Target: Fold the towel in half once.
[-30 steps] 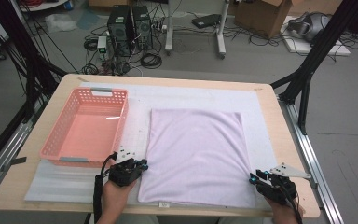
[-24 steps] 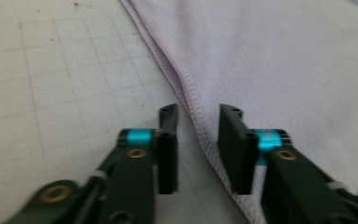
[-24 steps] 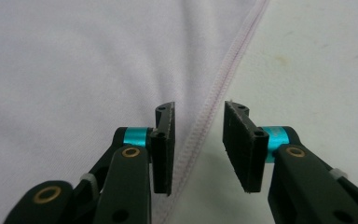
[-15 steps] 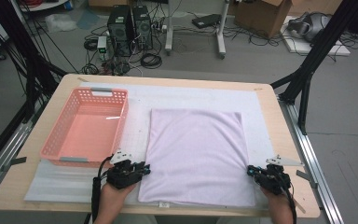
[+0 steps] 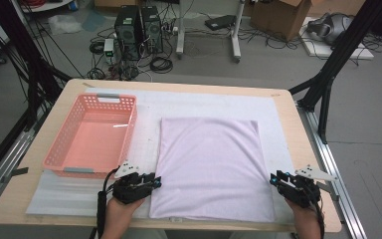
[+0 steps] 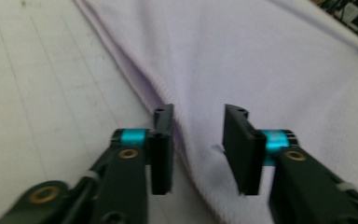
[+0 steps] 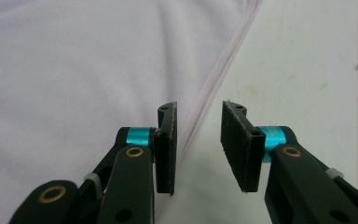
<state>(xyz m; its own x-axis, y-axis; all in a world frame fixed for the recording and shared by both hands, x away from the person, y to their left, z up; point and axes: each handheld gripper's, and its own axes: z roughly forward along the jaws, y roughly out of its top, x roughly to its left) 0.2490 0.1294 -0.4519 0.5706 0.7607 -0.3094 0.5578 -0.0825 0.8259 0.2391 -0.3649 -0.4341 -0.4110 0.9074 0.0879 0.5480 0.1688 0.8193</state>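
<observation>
A pale lilac cloth (image 5: 211, 164) lies flat on the white mat, squared into a rectangle. My left gripper (image 5: 155, 181) is at its left edge near the front corner. In the left gripper view the jaws (image 6: 198, 114) stand apart, having just been opening, with the cloth's (image 6: 270, 60) folded edge between them and untouched by the pads. My right gripper (image 5: 273, 178) is at the cloth's right edge. Its jaws (image 7: 198, 109) have also just been opening, and the hem of the cloth (image 7: 74, 60) runs under the gap without being pinched.
A pink plastic basket (image 5: 129, 129) with nothing in it stands at the left on the white foam mat (image 5: 204, 102). The wooden table (image 5: 291, 124) ends close behind both hands. Computers, cables and black frame legs are on the floor beyond.
The right gripper has shifted slightly away from the table's front edge, along the cloth's right side. The left hand has kept its place and the cloth lies as before.
</observation>
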